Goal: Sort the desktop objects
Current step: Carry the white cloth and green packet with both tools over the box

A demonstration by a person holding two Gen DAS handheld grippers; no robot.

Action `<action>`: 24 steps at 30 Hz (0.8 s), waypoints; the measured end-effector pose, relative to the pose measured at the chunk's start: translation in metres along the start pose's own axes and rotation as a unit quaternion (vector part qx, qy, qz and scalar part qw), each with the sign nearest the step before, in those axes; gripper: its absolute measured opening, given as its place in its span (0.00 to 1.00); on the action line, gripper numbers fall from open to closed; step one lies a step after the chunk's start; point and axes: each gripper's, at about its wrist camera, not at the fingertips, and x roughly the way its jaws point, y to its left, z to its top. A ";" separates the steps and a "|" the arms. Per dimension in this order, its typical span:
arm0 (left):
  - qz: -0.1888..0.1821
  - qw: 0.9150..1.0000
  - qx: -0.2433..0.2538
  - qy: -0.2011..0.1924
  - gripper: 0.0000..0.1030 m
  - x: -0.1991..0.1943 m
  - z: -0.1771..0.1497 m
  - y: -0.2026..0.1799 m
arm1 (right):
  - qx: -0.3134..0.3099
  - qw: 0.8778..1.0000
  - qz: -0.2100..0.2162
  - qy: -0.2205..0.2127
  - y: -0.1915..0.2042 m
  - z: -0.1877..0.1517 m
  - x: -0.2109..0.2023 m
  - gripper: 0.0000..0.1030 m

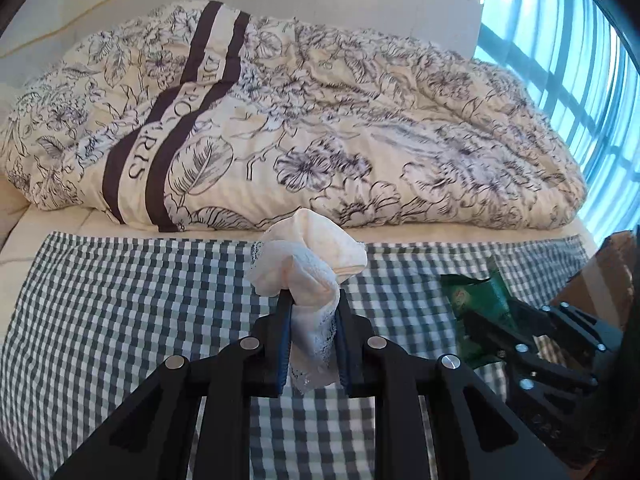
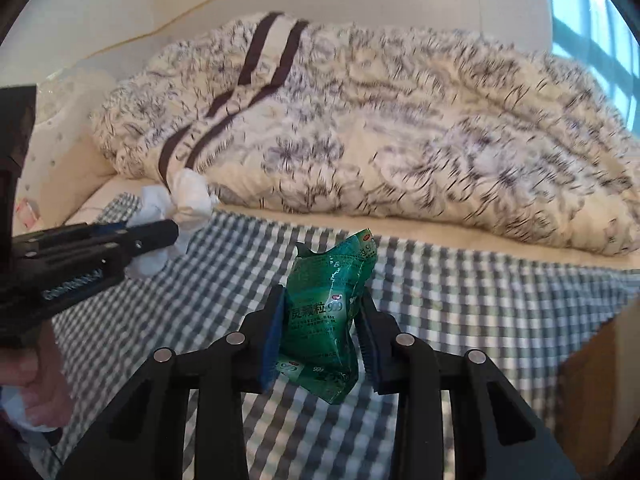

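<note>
My left gripper (image 1: pixel 311 300) is shut on a crumpled white tissue (image 1: pixel 308 260) with a lacy edge, held above the green-and-white checked cloth (image 1: pixel 120 300). The right wrist view shows the same tissue (image 2: pixel 188 196) at the left, pinched in the left gripper (image 2: pixel 160 232). My right gripper (image 2: pixel 322 300) is shut on a crumpled green medicine sachet (image 2: pixel 328 304) printed with white characters, also lifted over the checked cloth (image 2: pixel 460 300). In the left wrist view the sachet (image 1: pixel 480 296) and the right gripper (image 1: pixel 492 320) appear at the right.
A bunched floral quilt (image 1: pixel 320 120) with dark stripes lies behind the checked cloth on a cream bed. A brown cardboard box (image 1: pixel 600 280) stands at the cloth's right edge. A window (image 1: pixel 580 60) fills the far right. A person's hand (image 2: pixel 44 380) holds the left gripper's handle.
</note>
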 end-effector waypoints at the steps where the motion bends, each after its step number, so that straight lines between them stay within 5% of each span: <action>1: 0.000 1.000 0.001 -0.004 0.19 -0.007 0.000 -0.002 | 0.001 1.000 -0.002 -0.006 -0.001 0.001 -0.010 0.33; 24: -0.031 0.992 0.051 -0.111 0.19 -0.168 -0.011 -0.070 | 0.031 0.991 -0.054 -0.118 -0.007 -0.005 -0.198 0.33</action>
